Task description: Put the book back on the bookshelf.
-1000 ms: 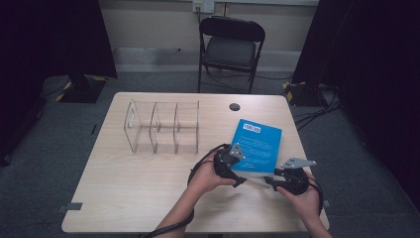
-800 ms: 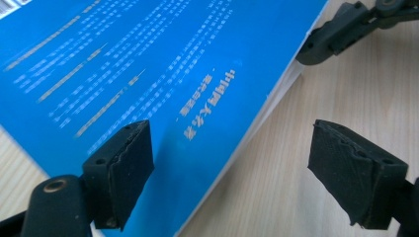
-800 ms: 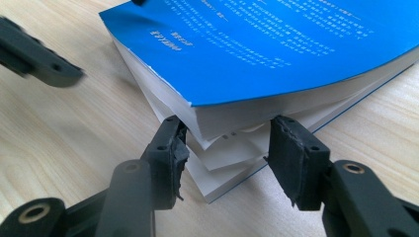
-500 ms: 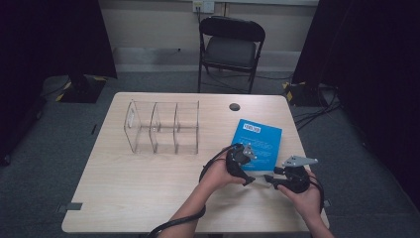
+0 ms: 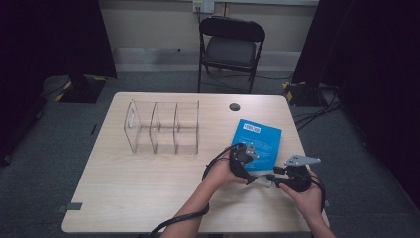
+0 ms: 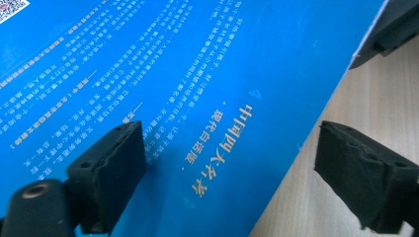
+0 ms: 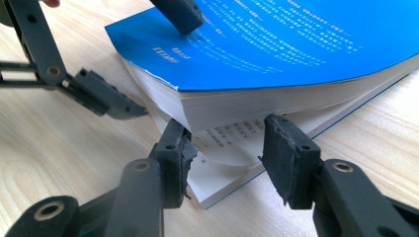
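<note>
Blue book [image 7: 296,44] lies partly lifted open, white pages fanned.

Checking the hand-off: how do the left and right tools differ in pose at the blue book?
The left tool sits over the blue book, one jaw on its cover; the right tool comes in low at the page edge, jaws straddling lifted pages. The left points at the cover, the right along the table. Both are open.

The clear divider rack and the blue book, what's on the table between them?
Nothing: in the high view only bare tabletop separates the clear divider rack from the blue book. The black disc sits farther back, off that line.
</note>
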`<act>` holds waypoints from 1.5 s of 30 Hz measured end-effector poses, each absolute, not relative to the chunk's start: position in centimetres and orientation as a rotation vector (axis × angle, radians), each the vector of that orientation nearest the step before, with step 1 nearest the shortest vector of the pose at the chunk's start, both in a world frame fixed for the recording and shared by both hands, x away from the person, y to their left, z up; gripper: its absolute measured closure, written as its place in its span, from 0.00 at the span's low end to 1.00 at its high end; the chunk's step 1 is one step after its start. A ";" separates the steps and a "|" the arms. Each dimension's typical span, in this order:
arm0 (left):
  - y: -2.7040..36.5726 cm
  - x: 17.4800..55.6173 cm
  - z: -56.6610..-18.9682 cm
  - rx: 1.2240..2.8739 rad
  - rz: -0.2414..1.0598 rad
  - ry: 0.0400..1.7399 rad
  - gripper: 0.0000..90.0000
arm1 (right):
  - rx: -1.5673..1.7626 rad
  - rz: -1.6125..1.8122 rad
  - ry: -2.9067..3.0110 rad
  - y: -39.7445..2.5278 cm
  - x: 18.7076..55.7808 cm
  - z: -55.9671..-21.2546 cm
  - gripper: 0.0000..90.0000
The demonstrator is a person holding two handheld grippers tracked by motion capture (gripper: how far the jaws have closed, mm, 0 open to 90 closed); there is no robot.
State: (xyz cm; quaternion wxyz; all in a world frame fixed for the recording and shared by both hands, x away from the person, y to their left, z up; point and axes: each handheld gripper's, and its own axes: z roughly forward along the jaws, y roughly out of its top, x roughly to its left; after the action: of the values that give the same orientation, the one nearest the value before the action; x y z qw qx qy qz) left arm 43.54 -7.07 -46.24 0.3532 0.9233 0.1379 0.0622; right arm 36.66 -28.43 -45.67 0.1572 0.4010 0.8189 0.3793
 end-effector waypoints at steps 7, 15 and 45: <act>-7.7 43.5 -46.3 2.430 0.226 0.329 0.08 | 1.155 1.102 2.333 -28.5 36.7 -45.5 0.60; -7.7 43.9 -46.3 2.415 0.247 0.357 0.15 | 1.153 1.113 2.318 -28.5 36.7 -45.2 0.60; -8.3 43.6 -45.5 2.431 0.238 0.320 0.38 | 1.136 1.104 2.287 -28.7 36.9 -45.3 0.42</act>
State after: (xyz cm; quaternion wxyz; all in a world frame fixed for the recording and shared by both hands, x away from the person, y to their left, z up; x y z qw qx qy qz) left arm 43.61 -8.26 -45.52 0.3324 0.9307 0.1225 0.0912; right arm 36.91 -28.69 -45.34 0.1786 0.4018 0.8089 0.3904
